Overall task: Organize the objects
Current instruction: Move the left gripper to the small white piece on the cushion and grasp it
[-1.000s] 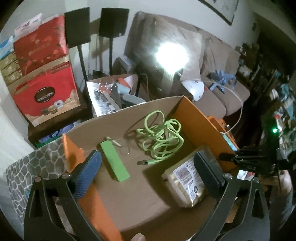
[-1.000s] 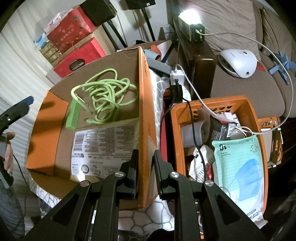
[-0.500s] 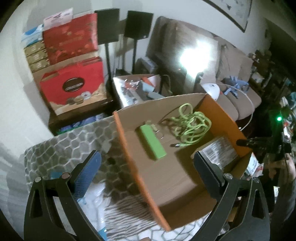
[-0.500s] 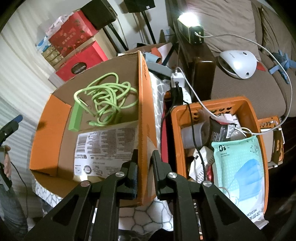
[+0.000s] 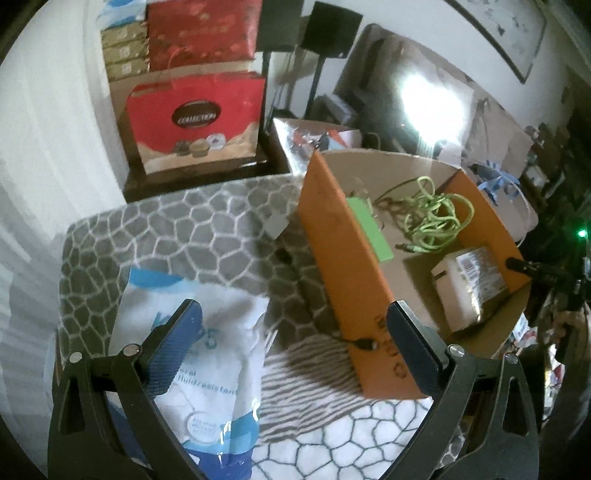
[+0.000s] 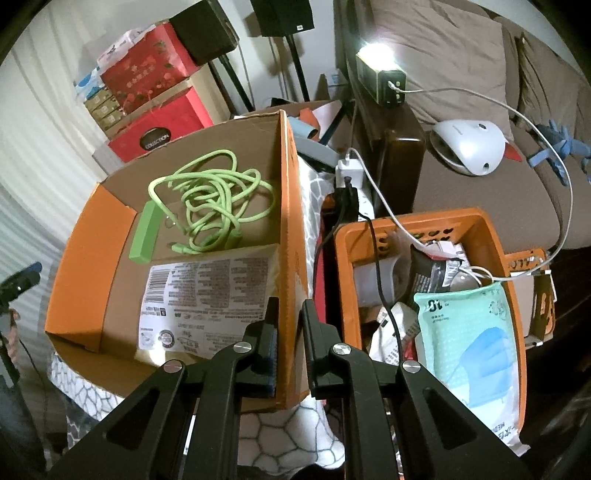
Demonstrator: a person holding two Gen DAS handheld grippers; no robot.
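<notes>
Right gripper (image 6: 287, 332): my jaws pitched steeply down, pinched on the box's right wall.
Left gripper (image 5: 295, 343): pitched down, jaws wide, empty, over a white-blue pouch (image 5: 207, 354).
Box (image 6: 291, 206): orange cardboard, open-topped, on a honeycomb-patterned blanket (image 5: 184, 229).
Contents: coiled green cable (image 6: 214, 199), green bar (image 6: 146, 236), labelled packet (image 6: 207, 295).

A home living room — brown sofa (image 6: 461, 55), speakers on stands (image 6: 282, 14), stacked gift boxes (image 5: 195, 114).
</notes>
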